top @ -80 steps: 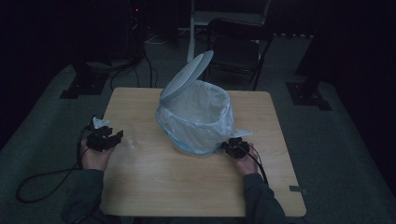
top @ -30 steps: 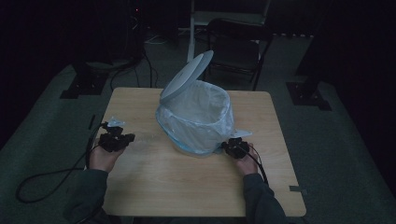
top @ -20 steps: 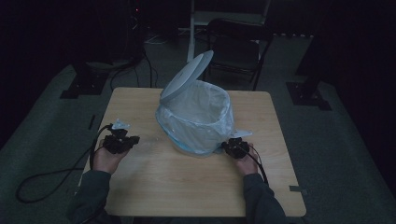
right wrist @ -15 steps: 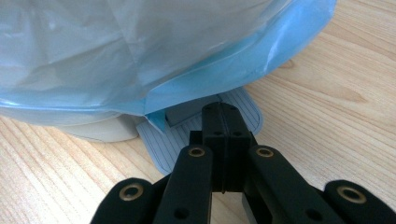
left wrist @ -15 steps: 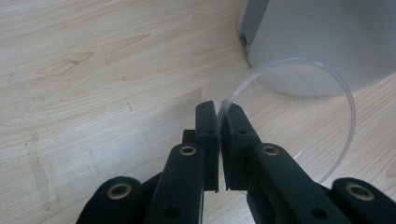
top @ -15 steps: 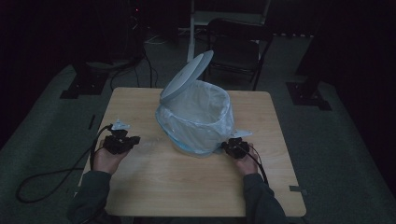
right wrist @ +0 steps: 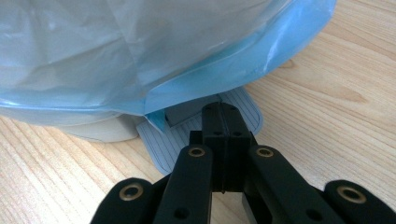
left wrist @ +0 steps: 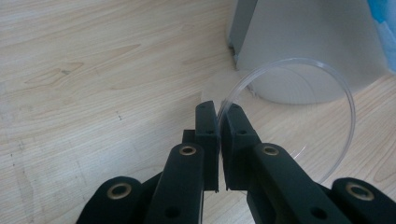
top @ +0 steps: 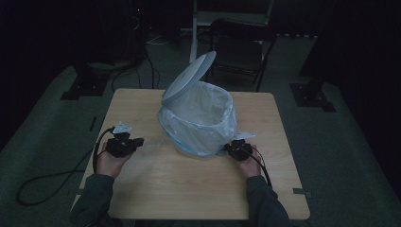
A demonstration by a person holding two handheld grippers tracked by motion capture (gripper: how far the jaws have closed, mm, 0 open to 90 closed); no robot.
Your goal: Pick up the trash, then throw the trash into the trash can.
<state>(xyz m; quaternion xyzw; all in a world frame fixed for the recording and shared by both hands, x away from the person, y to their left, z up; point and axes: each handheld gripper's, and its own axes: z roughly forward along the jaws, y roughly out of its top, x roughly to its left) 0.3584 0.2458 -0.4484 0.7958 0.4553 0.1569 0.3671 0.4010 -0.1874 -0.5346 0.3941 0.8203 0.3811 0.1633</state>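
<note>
A grey pedal bin (top: 198,118) lined with a pale blue bag (right wrist: 140,56) stands mid-table with its round lid (top: 188,75) tipped up. My left gripper (top: 137,142) sits left of the bin, shut on the rim of a clear plastic cup (left wrist: 345,102). In the left gripper view the jaws (left wrist: 218,112) pinch that rim, with the bin's base (left wrist: 303,51) just beyond. My right gripper (top: 229,147) is at the bin's right foot. Its jaws (right wrist: 223,109) are shut with nothing between them, and their tips rest over the ribbed pedal (right wrist: 159,144).
The wooden table (top: 189,189) has bare room in front of the bin and on both sides. A black cable (top: 52,177) trails off the left edge to the floor. A dark chair (top: 241,52) stands behind the table.
My left gripper has moved right, toward the bin, with the clear cup in its jaws. My right gripper and the bin's raised lid have stayed put.
</note>
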